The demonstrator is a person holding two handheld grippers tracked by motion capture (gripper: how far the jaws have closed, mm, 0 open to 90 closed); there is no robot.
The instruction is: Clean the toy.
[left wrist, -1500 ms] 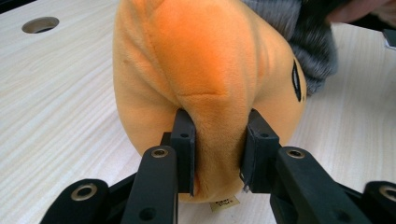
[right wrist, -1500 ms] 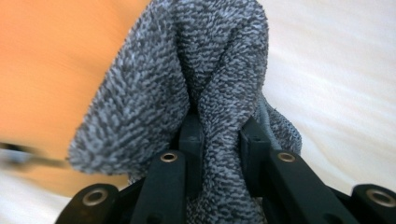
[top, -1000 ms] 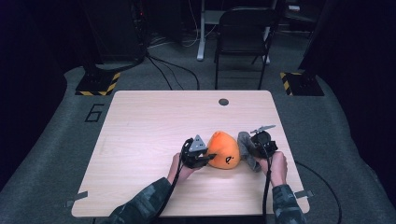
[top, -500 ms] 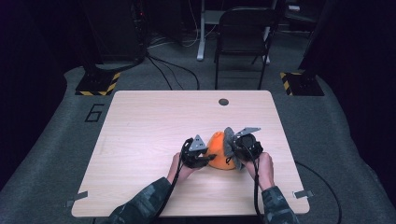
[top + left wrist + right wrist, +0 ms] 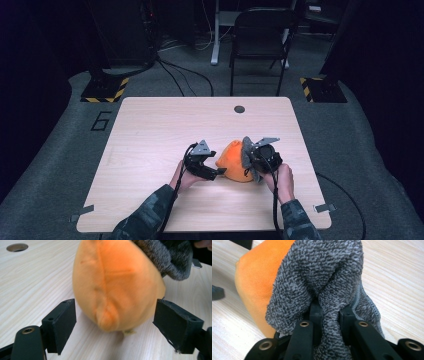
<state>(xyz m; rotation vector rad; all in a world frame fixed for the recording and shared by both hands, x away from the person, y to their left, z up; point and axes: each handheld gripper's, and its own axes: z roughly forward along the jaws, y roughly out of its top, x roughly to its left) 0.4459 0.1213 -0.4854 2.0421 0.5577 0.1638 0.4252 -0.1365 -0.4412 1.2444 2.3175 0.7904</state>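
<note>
On the pale wooden worktop (image 5: 150, 150), the left tongs (image 5: 216, 173) lie low near the front edge, pointing rightward at the orange cloth (image 5: 234, 161). Their jaws have just been opening and now stand wide apart. In the left gripper view the orange cloth (image 5: 117, 285) bulges between the two black pads without either pad pressing on it; there is a gap on both sides. The left hand (image 5: 183, 175) grips the tongs from behind, with its camouflage-patterned sleeve coming in from the bottom edge at a slant.

The orange cloth sits as a rounded heap in the front half of the worktop, slightly right of centre, resting on the wood between the two tongs. A grey knitted cloth (image 5: 247, 155) lies draped against its right side, touching it.

The right tongs (image 5: 252, 165) come in from the right, closed tight on the grey knitted cloth (image 5: 324, 282). In the right gripper view a fold of the grey fabric is pinched between the two jaws, and the orange cloth (image 5: 254, 277) lies just beyond and to the left. The right hand (image 5: 281, 176) holds these tongs from behind, forearm rising almost straight from the bottom edge.

A small round hole (image 5: 239, 109) is set in the worktop near its far edge.
</note>
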